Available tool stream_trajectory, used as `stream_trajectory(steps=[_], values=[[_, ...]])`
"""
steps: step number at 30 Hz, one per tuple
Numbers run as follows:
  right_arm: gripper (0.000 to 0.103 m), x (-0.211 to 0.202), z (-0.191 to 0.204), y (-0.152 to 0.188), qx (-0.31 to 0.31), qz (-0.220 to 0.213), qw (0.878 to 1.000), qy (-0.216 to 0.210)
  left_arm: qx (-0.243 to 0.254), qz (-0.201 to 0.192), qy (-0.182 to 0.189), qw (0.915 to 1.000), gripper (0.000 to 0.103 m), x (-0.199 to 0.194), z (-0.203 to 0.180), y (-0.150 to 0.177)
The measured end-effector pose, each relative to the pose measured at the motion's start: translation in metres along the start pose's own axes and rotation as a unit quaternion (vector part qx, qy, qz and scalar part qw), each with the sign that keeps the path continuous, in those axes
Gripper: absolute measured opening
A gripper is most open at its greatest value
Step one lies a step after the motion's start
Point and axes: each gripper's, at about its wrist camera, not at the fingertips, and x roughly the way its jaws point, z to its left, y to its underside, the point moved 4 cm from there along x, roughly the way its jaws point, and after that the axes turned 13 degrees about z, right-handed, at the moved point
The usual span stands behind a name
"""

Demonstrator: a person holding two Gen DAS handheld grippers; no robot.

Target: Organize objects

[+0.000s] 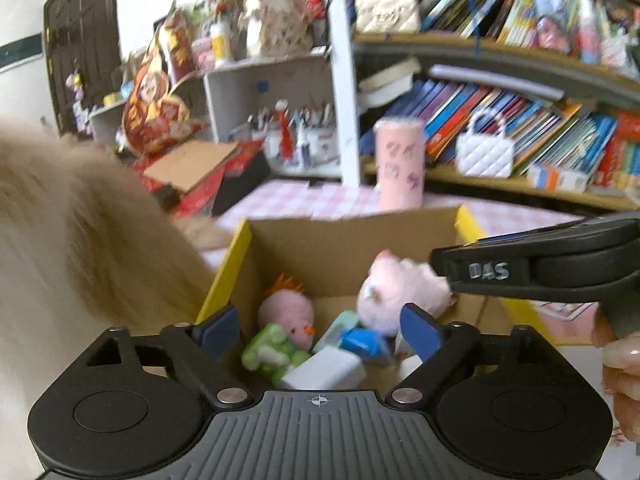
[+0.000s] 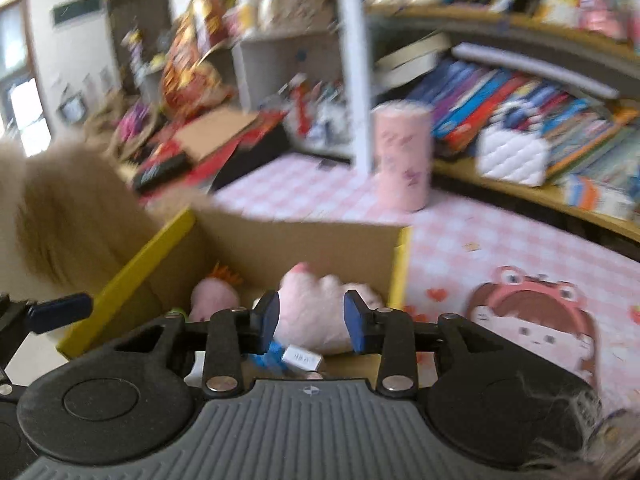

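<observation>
A cardboard box [image 1: 352,236] with yellow edges stands on the pink checked cloth. Inside lie a pink plush [image 1: 396,288], a pink head toy with orange hair [image 1: 286,314], a green toy [image 1: 272,350], a white block [image 1: 324,370] and a blue item [image 1: 362,340]. My left gripper [image 1: 319,332] hovers open over the box's near side, nothing pressed between its pads. My right gripper [image 2: 312,320] is open just in front of the pink plush [image 2: 316,312], its pads clear of it. A large tan furry plush [image 1: 80,240] sits against the box's left side.
A pink cylinder cup [image 1: 400,164] stands behind the box, with a white quilted bag [image 1: 484,154] on the lower bookshelf. Shelves full of books fill the back right, with clutter and flat cartons at the back left. A hand [image 1: 620,360] holds the right gripper.
</observation>
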Motion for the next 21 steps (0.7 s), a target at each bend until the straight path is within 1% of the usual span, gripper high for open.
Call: stream_trajectory(steps=[2,3,5,7,9,13,16,18,21], values=[[0.038,-0.025,-0.007,0.007,0.024,-0.025,0.999,0.020,0.008,-0.016,0.009,0.9998,0.097,-0.014,-0.003,-0.002],[0.040,-0.036,-0.011,0.012,0.034,-0.036,0.998,0.035,0.010,-0.022,0.012,0.9996,0.099,-0.020,-0.005,-0.001],[0.045,-0.057,-0.017,0.025,0.052,-0.058,0.994,0.072,0.013,-0.032,0.017,0.9993,0.101,-0.031,-0.008,0.001],[0.046,-0.076,-0.022,0.042,0.069,-0.069,0.989,0.109,0.021,-0.034,0.024,0.9989,0.103,-0.040,-0.012,0.007],[0.047,-0.092,-0.025,0.060,0.083,-0.074,0.985,0.135,0.030,-0.031,0.028,0.9987,0.103,-0.048,-0.017,0.015],[0.057,-0.114,-0.028,0.105,0.119,-0.068,0.971,0.198,0.040,-0.012,0.034,0.9986,0.103,-0.059,-0.020,0.036],[0.058,-0.123,-0.025,0.141,0.146,-0.052,0.960,0.232,0.039,-0.004,0.043,0.9983,0.103,-0.068,-0.022,0.058],[0.058,-0.127,-0.018,0.167,0.158,-0.044,0.955,0.247,0.039,0.001,0.045,0.9982,0.103,-0.075,-0.024,0.074],[0.058,-0.131,-0.007,0.193,0.161,-0.026,0.954,0.253,0.047,0.005,0.046,0.9978,0.103,-0.082,-0.028,0.094]])
